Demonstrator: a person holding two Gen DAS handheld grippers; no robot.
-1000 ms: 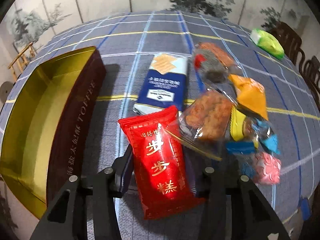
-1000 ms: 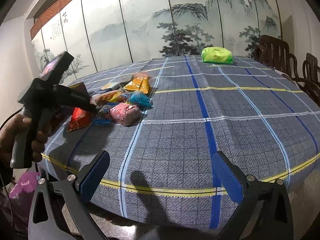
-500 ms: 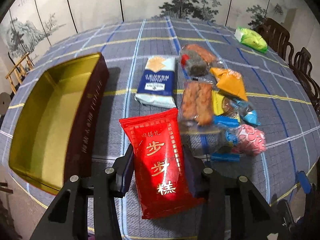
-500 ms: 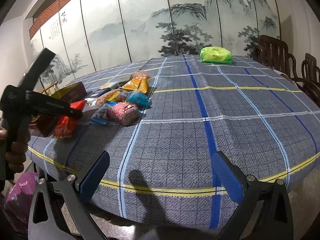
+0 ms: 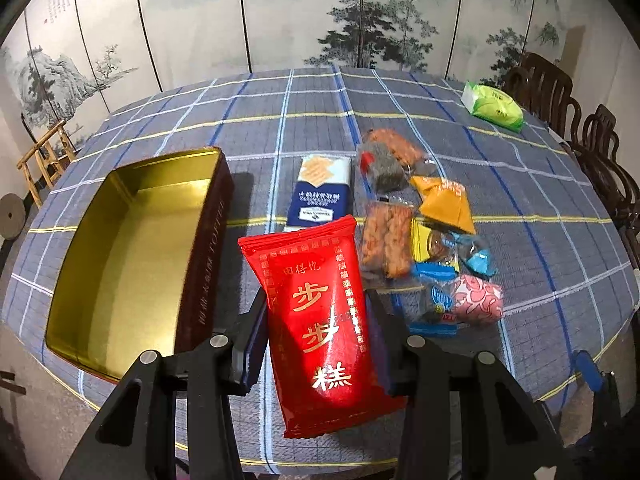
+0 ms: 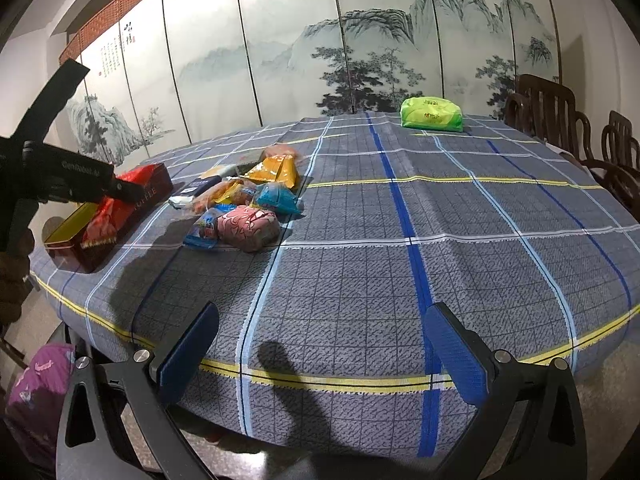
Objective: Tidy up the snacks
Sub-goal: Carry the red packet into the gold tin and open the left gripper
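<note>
Snacks are being sorted, and one red packet [image 5: 320,316] is clamped by its long sides in the left gripper [image 5: 318,344], lifted clear of the checked tablecloth [image 5: 520,200] beside the open gold-lined tin [image 5: 132,248], presumably so it can be dropped inside. Other wrapped snacks [image 5: 424,236] are left heaped just right of the packet. The left gripper is angled steeply downward. The right gripper [image 6: 320,352] is held low at the table edge, its jaws spread wide with nothing between them.
</note>
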